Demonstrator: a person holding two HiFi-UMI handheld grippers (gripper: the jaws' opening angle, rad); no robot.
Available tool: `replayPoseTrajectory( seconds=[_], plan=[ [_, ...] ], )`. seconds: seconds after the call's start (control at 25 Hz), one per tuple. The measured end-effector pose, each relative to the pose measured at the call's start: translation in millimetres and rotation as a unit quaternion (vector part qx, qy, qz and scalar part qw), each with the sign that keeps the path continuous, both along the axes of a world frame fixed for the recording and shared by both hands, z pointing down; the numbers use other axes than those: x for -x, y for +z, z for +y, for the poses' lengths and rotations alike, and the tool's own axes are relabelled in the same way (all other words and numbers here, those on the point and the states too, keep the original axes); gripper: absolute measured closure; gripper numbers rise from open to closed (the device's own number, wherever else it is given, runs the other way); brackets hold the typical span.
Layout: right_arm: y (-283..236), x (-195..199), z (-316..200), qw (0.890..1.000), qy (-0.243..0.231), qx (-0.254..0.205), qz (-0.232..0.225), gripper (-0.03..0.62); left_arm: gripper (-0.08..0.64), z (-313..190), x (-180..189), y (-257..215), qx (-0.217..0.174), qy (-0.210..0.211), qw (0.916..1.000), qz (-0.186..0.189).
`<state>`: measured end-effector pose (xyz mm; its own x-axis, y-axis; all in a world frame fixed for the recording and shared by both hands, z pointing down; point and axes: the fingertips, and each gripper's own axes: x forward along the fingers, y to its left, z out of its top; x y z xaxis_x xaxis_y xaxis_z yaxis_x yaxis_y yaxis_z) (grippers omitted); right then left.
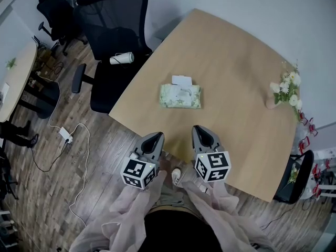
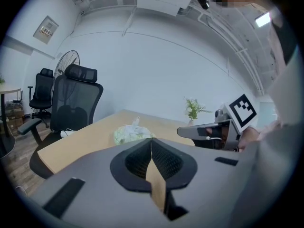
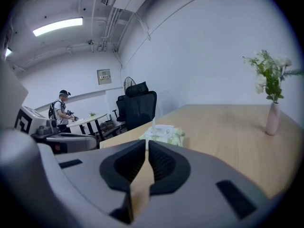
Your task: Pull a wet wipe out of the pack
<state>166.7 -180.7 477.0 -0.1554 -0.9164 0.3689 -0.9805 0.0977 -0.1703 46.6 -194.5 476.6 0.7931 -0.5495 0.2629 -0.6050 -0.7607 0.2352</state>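
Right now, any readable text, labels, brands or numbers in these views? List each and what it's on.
No text can be read in any view.
Wet wipe pack: print too small to read.
Framed wall notice: blurred, unreadable.
Marker cubes: black-and-white square patterns only, no letters or digits.
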Motion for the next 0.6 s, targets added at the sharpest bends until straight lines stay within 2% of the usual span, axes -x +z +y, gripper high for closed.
replayPoseTrajectory(
  seconds=[0.24, 0.6],
  plan=[
    [7, 1, -26, 1.0, -0.004, 0.014, -0.004, 0.537, 0.548, -24, 0, 2, 0.006, -0.005, 1.0, 0.0],
    [21, -3, -57, 0.999, -0.013, 0.041, -0.004, 0.456, 0.548, -55, -5, 10, 0.021, -0.009, 0.9997, -0.004]
  ],
)
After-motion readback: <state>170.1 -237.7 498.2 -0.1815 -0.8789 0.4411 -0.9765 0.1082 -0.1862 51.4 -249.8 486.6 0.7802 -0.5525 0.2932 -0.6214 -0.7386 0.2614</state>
